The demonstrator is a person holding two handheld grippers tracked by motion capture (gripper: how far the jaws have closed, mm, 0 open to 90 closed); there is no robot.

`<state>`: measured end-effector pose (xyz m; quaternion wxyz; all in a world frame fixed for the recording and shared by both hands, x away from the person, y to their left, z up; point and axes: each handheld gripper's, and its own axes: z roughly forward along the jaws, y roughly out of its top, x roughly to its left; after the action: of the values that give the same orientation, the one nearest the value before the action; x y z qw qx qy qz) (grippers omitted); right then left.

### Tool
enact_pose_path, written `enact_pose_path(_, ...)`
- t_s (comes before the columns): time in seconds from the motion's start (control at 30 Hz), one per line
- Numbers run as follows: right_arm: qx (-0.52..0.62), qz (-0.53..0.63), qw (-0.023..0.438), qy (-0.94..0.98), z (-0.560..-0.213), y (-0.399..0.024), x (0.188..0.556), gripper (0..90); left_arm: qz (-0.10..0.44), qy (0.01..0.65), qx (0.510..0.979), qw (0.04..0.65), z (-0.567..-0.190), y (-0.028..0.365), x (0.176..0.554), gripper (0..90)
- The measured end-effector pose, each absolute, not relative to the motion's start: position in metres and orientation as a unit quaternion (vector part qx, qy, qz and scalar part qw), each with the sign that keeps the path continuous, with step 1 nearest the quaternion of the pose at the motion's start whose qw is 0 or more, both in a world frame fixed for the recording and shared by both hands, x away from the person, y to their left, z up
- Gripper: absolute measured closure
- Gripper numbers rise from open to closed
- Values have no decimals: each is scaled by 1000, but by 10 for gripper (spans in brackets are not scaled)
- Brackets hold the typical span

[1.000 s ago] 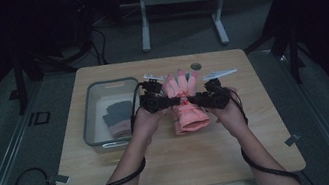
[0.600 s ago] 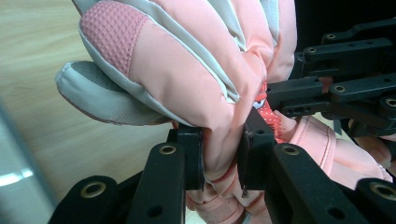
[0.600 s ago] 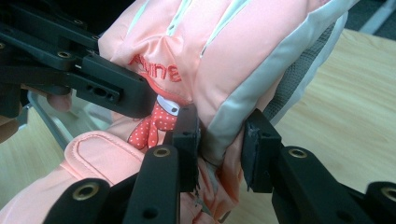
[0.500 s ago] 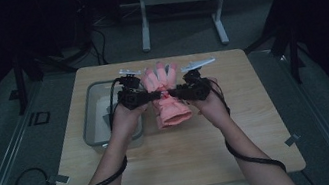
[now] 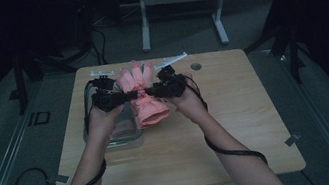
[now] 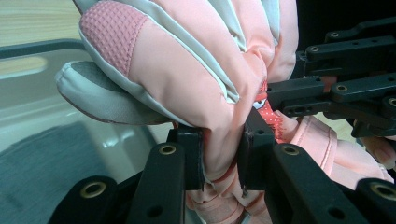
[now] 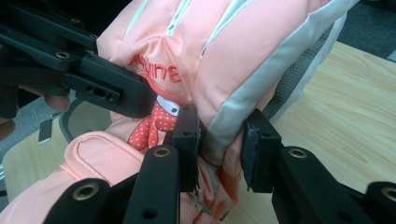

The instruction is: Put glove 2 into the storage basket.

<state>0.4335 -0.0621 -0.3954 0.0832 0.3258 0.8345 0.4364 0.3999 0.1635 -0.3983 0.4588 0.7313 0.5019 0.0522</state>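
A salmon-pink padded glove (image 5: 147, 106) with pale grey trim hangs above the table, fingers pointing away from the person. My left gripper (image 5: 126, 97) is shut on its left edge near the wrist, and my right gripper (image 5: 151, 91) is shut on its right edge. In the left gripper view the pads (image 6: 192, 154) pinch a fold of the glove (image 6: 187, 60), with the right gripper (image 6: 327, 88) just beyond. In the right gripper view the jaws (image 7: 222, 135) squeeze the grey side seam of the glove (image 7: 243, 51); the left gripper (image 7: 93, 84) reaches in from the left.
A clear plastic bin (image 5: 122, 137) sits on the wooden table (image 5: 239, 125) beneath my left hand; its rim (image 6: 37, 46) and something dark grey inside (image 6: 37, 163) show below the glove. A round hole (image 5: 195, 66) is at the table's far side. Metal stand legs rise behind.
Both hands have carried the glove to the left, higher and farther from the person, so it now hangs partly over the bin. Both grips are unchanged.
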Motion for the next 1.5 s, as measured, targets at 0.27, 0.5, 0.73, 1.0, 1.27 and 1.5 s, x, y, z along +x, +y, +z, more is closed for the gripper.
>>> enact_pose_path(0.27, 306, 430, 74, 846, -395, -28, 440, 702, 63, 527, 712, 460, -401, 194, 395, 737)
enact_pose_path(0.5, 290, 420, 71, 857, -392, 5, 448, 701, 71, 546, 693, 465, -403, 222, 393, 738)
enact_pose_path(0.73, 282, 414, 73, 862, -392, 27, 454, 702, 76, 556, 684, 466, -409, 238, 396, 738)
enact_pose_path(1.0, 290, 394, 78, 869, -411, 35, 459, 702, 57, 562, 679, 469, -434, 242, 404, 737)
enact_pose_path(1.27, 303, 367, 68, 877, -439, 42, 462, 702, 44, 577, 683, 447, -458, 243, 409, 734)
enact_pose_path(1.5, 319, 349, 47, 880, -463, 45, 465, 702, 35, 598, 696, 397, -476, 237, 413, 720)
